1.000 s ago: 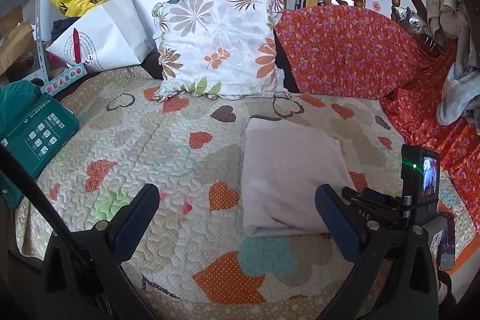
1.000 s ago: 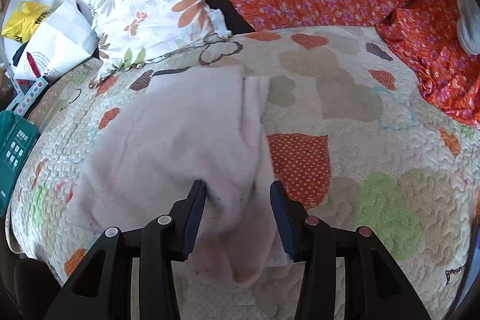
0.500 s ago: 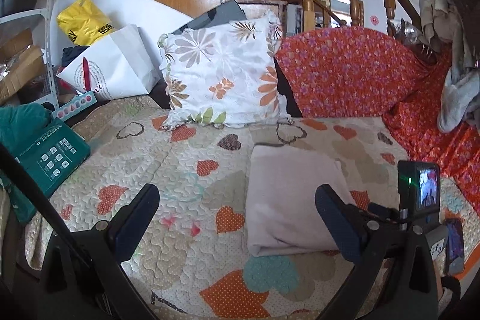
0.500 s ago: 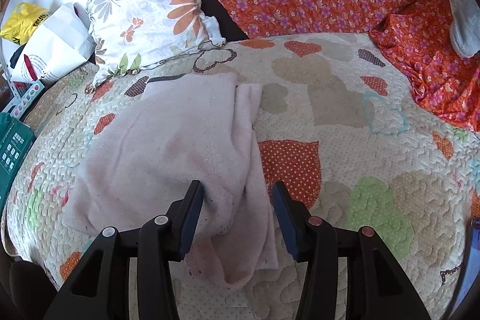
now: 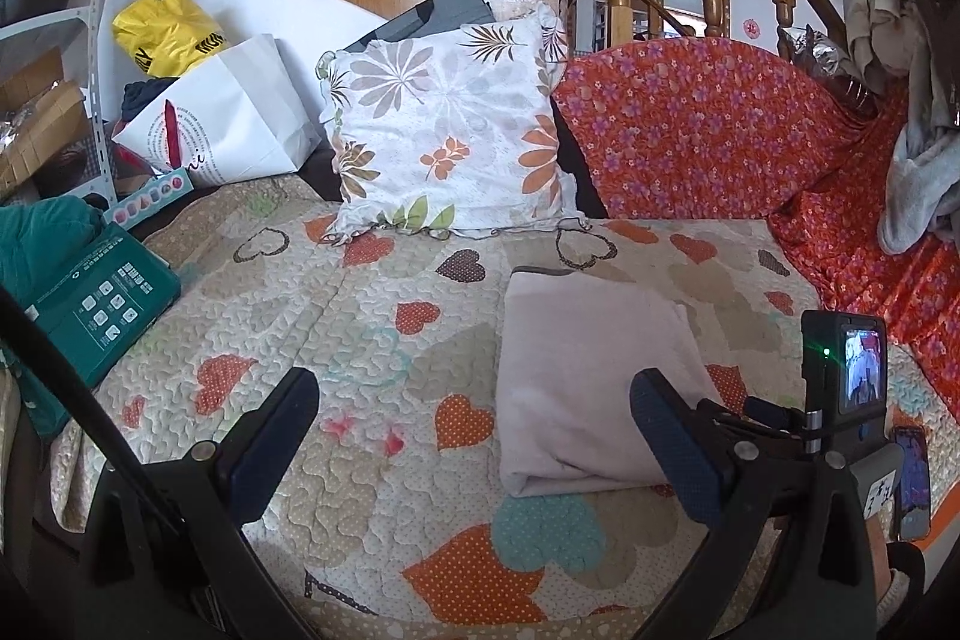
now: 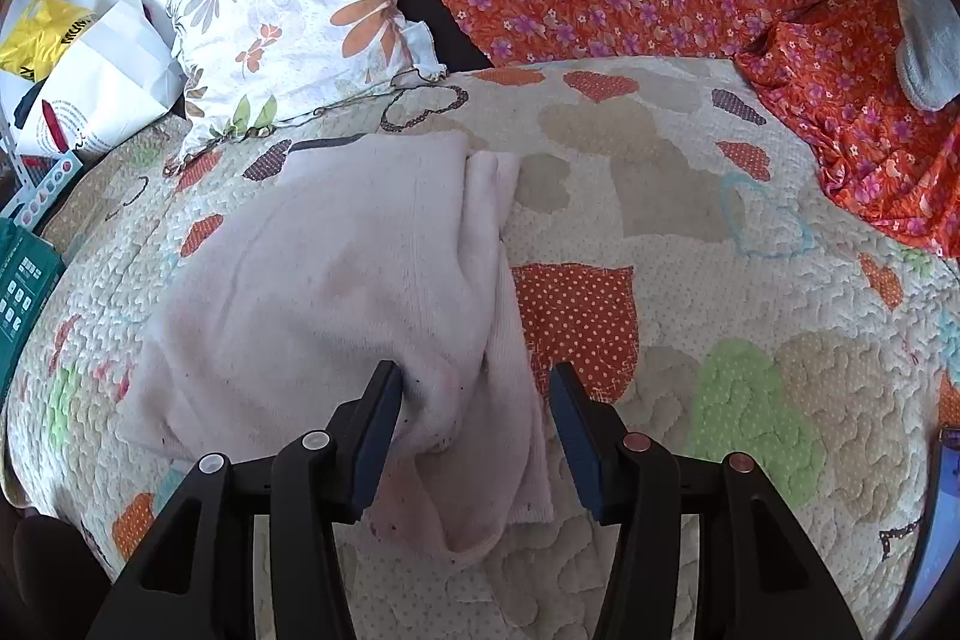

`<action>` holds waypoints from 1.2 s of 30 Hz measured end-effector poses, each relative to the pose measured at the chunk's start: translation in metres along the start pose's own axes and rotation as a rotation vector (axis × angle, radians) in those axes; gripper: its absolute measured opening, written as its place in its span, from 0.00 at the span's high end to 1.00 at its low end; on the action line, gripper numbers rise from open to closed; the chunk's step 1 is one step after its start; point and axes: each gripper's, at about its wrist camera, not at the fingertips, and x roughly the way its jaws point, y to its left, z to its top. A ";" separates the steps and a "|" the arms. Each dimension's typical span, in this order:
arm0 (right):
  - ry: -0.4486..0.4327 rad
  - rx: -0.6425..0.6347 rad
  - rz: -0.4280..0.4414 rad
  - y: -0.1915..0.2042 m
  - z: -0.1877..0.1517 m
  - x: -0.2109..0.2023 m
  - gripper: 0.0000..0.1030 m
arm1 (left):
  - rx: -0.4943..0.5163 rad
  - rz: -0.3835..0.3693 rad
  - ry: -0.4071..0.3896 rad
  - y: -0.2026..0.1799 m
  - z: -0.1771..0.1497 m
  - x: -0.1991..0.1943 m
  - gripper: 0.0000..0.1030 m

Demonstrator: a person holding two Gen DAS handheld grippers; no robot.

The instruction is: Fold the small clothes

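My left tool gapes wide, empty; my right tool sits open, straddling the folded pink garment on the quilt.

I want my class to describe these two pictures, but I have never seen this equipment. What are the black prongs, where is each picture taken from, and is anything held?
There is no robot here: a person holds a two-fingered gripper in each hand, with a wide-angle camera on each looking along the jaws. One picture looks out from the left gripper, the other from the right gripper. Both have their jaws open and hold nothing. A pale pink folded fleece garment lies on the heart-patterned quilt; the right jaws straddle its near edge. Behind leans a white flowered cushion.
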 end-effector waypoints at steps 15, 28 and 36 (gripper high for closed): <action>0.028 0.024 -0.014 0.000 -0.024 -0.022 0.40 | 0.012 0.002 0.078 0.000 -0.014 0.020 0.00; 0.035 0.020 -0.031 -0.003 -0.025 -0.014 0.37 | 0.031 -0.012 0.155 -0.009 -0.024 0.036 0.00; 0.041 0.012 -0.037 -0.002 -0.025 -0.013 0.36 | 0.042 0.005 0.205 -0.011 -0.032 0.044 0.00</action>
